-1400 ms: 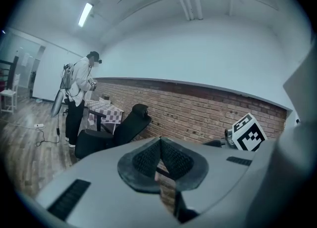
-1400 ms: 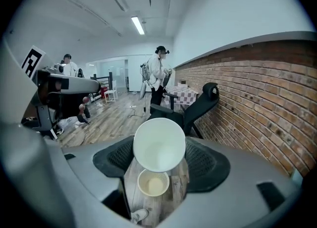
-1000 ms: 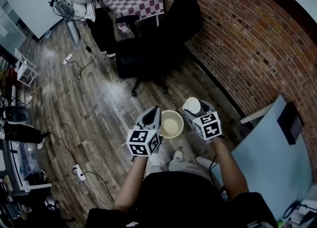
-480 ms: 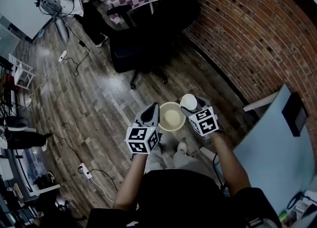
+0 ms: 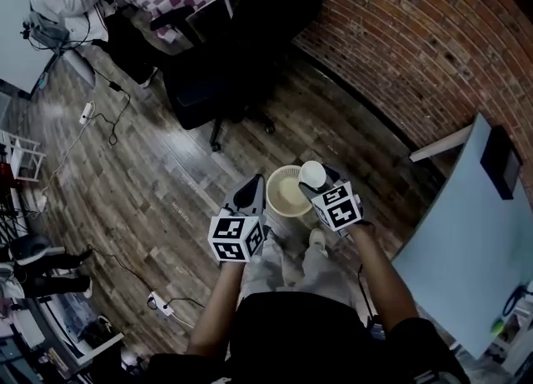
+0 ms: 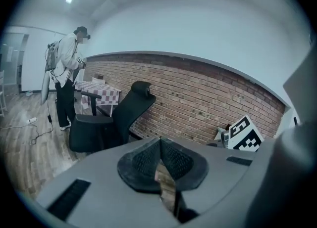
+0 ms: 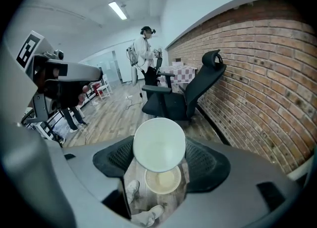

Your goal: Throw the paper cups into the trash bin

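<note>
The paper cup (image 7: 159,144) sits clamped between the jaws of the right hand-held gripper (image 7: 161,159), mouth facing the camera, directly above the round trash bin (image 5: 270,187). The left hand-held gripper (image 6: 160,160) hangs beside the bin, jaws together and empty. The bin stands on a wooden floor (image 5: 166,182), near a brick wall (image 5: 400,57) and a black office chair (image 5: 225,74).

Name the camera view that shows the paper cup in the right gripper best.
The right gripper view: the paper cup fills the centre, clamped in the right gripper, with the trash bin below. The head view shows it small at the bin's rim. The left gripper view does not clearly show it.
</note>
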Demonstrator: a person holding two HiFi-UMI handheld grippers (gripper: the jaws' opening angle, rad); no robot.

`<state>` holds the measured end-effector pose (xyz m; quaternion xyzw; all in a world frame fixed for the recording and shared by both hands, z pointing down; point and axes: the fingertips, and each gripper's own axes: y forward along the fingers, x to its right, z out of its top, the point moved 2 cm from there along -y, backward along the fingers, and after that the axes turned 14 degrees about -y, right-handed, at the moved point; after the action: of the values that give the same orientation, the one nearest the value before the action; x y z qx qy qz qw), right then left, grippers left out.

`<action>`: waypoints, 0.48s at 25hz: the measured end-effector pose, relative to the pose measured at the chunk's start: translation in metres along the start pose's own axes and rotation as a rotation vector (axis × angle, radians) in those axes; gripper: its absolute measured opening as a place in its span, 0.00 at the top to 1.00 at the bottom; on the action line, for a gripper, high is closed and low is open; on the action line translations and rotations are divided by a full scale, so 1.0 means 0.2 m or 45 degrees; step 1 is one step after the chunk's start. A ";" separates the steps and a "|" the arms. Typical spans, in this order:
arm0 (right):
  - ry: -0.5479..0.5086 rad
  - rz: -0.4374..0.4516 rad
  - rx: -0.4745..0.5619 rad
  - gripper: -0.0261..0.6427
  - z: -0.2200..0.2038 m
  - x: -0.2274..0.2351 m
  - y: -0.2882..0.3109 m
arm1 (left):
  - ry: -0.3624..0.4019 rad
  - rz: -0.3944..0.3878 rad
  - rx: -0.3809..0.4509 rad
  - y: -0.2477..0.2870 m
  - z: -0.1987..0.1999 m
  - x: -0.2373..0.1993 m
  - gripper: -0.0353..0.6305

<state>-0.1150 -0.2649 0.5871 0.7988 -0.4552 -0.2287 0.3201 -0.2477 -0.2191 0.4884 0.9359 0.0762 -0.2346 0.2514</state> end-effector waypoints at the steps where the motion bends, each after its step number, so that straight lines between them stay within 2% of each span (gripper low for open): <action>1: 0.016 -0.003 -0.005 0.47 -0.01 -0.01 0.04 | 0.007 -0.001 -0.016 0.02 -0.01 -0.04 0.94; 12: 0.164 -0.011 -0.154 0.47 -0.36 -0.15 0.48 | -0.012 -0.027 -0.205 0.24 -0.32 -0.43 0.94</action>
<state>-0.1382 -0.2529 0.7093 0.7930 -0.4154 -0.2053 0.3955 -0.2852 -0.2301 0.5993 0.9107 0.1034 -0.2346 0.3237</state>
